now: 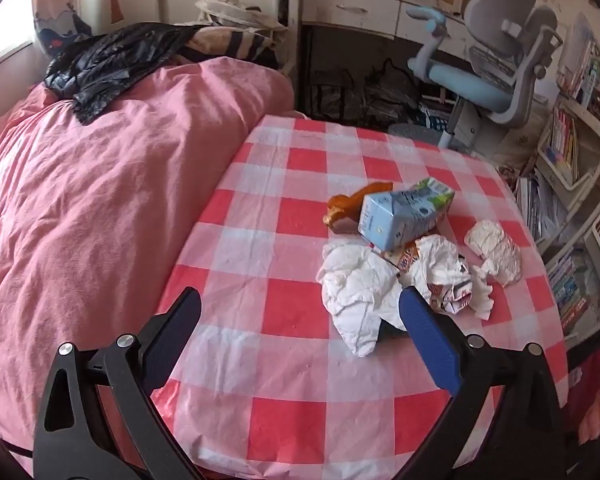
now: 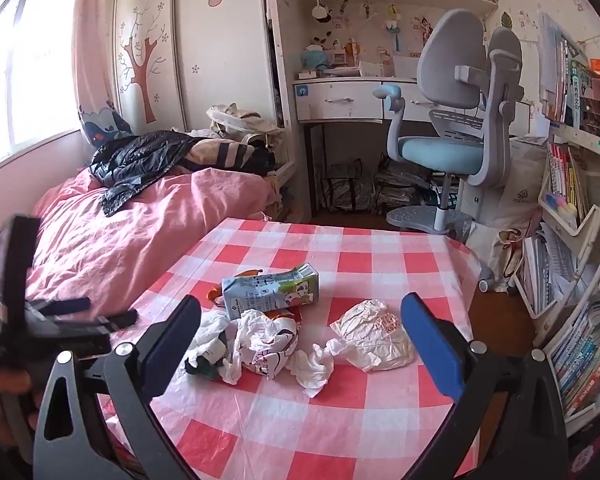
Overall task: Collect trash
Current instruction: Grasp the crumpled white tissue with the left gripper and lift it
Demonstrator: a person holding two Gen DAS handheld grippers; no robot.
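Note:
Trash lies on the red-and-white checked table [image 1: 284, 360] [image 2: 380, 412]: a light blue milk carton [image 1: 404, 210] [image 2: 272, 290] on its side, an orange wrapper [image 1: 346, 206] behind it, crumpled white tissue [image 1: 356, 292] [image 2: 312, 364], a printed crumpled wrapper [image 1: 444, 276] [image 2: 270, 340] and a crumpled white paper bag [image 1: 494, 250] [image 2: 374, 334]. A black plastic bag [image 1: 112, 60] [image 2: 140, 164] lies on the pink bed. My left gripper [image 1: 300, 320] is open and empty, just before the tissue; it also shows at the left of the right wrist view [image 2: 100, 312]. My right gripper [image 2: 300, 328] is open and empty above the pile.
The pink bed [image 1: 100, 200] [image 2: 120, 240] adjoins the table's left side. A grey and blue desk chair [image 1: 496, 68] [image 2: 456, 120] and a white desk [image 2: 340, 100] stand beyond the table. Bookshelves [image 1: 572, 200] [image 2: 572, 280] line the right.

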